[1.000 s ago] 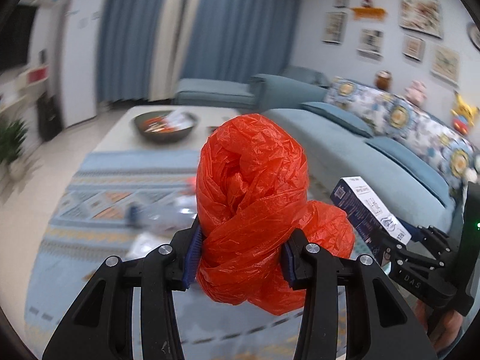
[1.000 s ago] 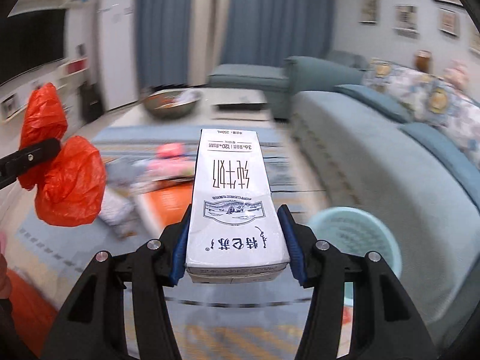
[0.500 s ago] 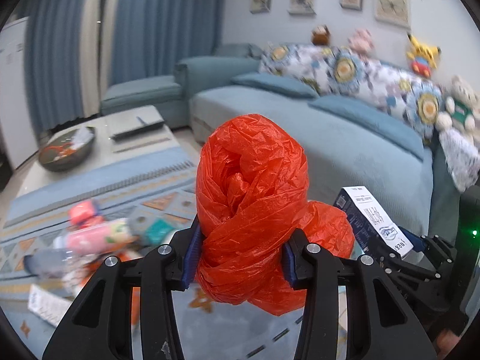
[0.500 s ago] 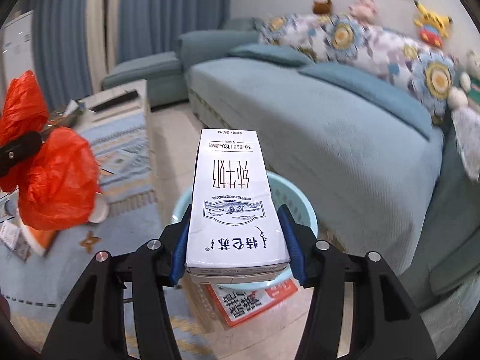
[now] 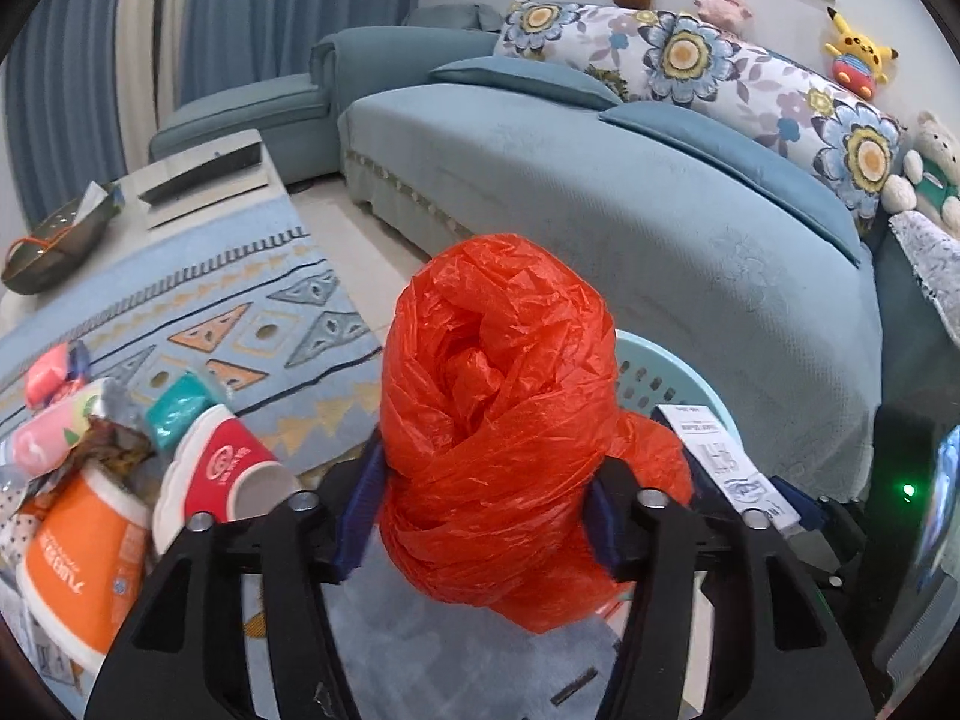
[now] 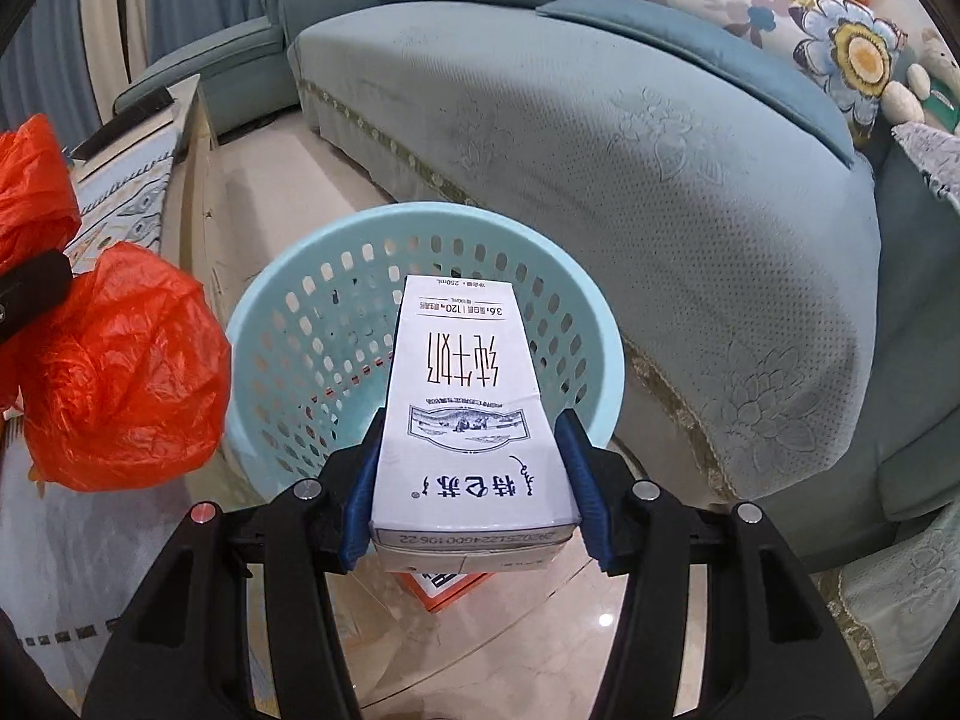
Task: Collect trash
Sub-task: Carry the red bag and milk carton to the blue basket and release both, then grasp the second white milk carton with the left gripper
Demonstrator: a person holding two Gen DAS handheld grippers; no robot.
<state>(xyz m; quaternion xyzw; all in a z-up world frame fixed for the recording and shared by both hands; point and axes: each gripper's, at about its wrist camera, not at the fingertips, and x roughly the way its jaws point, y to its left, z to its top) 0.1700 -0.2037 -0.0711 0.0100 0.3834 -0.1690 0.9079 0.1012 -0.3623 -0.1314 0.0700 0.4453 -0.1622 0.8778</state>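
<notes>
My left gripper (image 5: pixel 483 498) is shut on a crumpled orange plastic bag (image 5: pixel 498 420), which also shows at the left of the right wrist view (image 6: pixel 120 372). My right gripper (image 6: pixel 471 492) is shut on a white milk carton (image 6: pixel 468 414) and holds it above the near rim of a light blue perforated trash basket (image 6: pixel 288 324). The basket's rim (image 5: pixel 666 366) peeks out behind the bag in the left wrist view, with the carton (image 5: pixel 726 462) to its right. The inside of the basket is mostly hidden by the carton.
A blue sofa (image 6: pixel 600 138) with flowered cushions (image 5: pixel 690 60) stands right behind the basket. Paper cups (image 5: pixel 78 558) and wrappers (image 5: pixel 54 438) lie at the left on a patterned rug (image 5: pixel 228 312). A low table with a bowl (image 5: pixel 54 246) stands far left.
Both grippers have swung right and forward toward the sofa and tilted down. The basket is now directly under the carton. Both loads stay gripped.
</notes>
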